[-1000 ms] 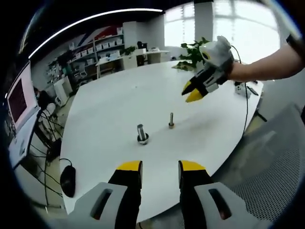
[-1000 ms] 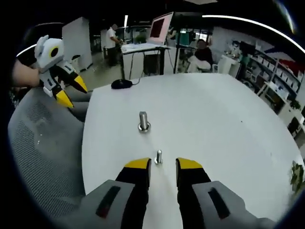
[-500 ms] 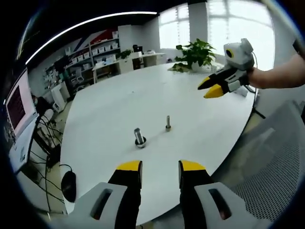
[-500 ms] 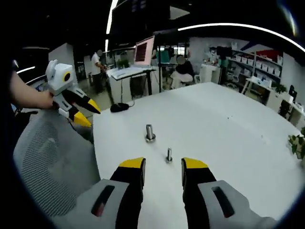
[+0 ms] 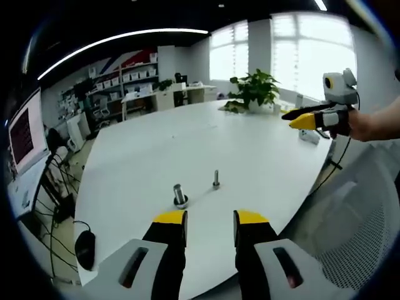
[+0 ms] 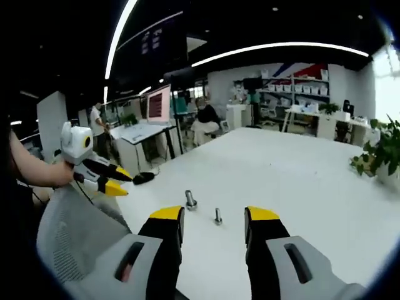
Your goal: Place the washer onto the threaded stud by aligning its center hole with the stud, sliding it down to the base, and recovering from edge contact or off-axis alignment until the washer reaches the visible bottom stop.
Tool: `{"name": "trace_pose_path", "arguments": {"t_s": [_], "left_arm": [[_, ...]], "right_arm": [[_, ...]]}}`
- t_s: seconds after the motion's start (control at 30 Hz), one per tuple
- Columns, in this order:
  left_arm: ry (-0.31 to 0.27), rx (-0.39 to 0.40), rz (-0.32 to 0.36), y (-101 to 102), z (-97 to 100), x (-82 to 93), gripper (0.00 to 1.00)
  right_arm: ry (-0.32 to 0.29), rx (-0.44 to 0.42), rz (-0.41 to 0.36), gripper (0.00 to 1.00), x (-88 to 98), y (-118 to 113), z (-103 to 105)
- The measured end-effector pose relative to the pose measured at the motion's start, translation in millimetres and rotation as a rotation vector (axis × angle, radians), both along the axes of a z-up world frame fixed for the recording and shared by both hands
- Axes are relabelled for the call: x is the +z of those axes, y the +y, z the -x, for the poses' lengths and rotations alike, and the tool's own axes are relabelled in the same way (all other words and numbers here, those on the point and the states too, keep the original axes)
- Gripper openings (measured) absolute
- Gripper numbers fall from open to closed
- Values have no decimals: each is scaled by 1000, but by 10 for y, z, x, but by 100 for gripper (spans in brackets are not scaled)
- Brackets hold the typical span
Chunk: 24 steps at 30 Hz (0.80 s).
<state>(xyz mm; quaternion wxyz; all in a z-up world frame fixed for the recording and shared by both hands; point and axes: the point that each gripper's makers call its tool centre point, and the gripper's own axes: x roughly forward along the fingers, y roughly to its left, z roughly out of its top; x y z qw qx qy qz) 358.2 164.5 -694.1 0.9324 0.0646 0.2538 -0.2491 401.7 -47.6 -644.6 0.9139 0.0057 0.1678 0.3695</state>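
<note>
Two small metal pieces stand upright on the white table (image 5: 187, 137), near its edge on the person's side. One is a thicker stud (image 5: 179, 195) with a wide ring at its foot; the other a thin stud (image 5: 215, 180) just beside it. The ring may be the washer or a fixed base flange; too small to tell, and no loose washer can be made out on the table.

Left gripper (image 5: 209, 219): jaws apart, nothing between them, held above the near table edge. The thick stud lies ahead and slightly left of its jaw gap, the thin one almost dead ahead. Both studs point straight up, so any washer has to come down vertically over the tip.

Right gripper (image 6: 212, 215): jaws apart, empty. From its view the thick stud (image 6: 190, 200) and thin stud (image 6: 217, 216) sit ahead between the jaw tips, but the gripper is held high and off to the side, over a mesh chair (image 5: 356, 244).

Left looks the nearer. Judgement: task barely begun, nothing grasped; next is a reach down to the studs.

A mouse (image 5: 84, 248) and monitor (image 5: 24, 134) lie off left.
</note>
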Motion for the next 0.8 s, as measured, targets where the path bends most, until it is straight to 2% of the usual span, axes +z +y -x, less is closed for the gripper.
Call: {"name": "trace_pose_path", "arguments": {"t_s": [0.03, 0.2, 0.3, 0.4, 0.63, 0.73, 0.8], "left_arm": [[-19, 7, 17, 2, -13, 47, 27], [-22, 3, 40, -12, -4, 63, 27], [-47, -6, 53, -36, -8, 126, 28], [-48, -6, 61, -40, -11, 128, 28], [-54, 5, 70, -32, -25, 139, 28], [-54, -15, 54, -72, -13, 130, 28], [-50, -16, 61, -78, 6, 125, 28]], "right_arm": [[22, -27, -6, 41, -23, -57, 22], [78, -160, -26, 43, -96, -338, 123], [20, -177, 8, 44, -18, -398, 142], [26, -169, 46, 44, -46, -398, 184], [-42, -183, 140, 42, -104, -473, 187], [-57, -184, 115, 42, -49, -452, 192], [-63, -181, 140, 42, -73, -454, 213]]}}
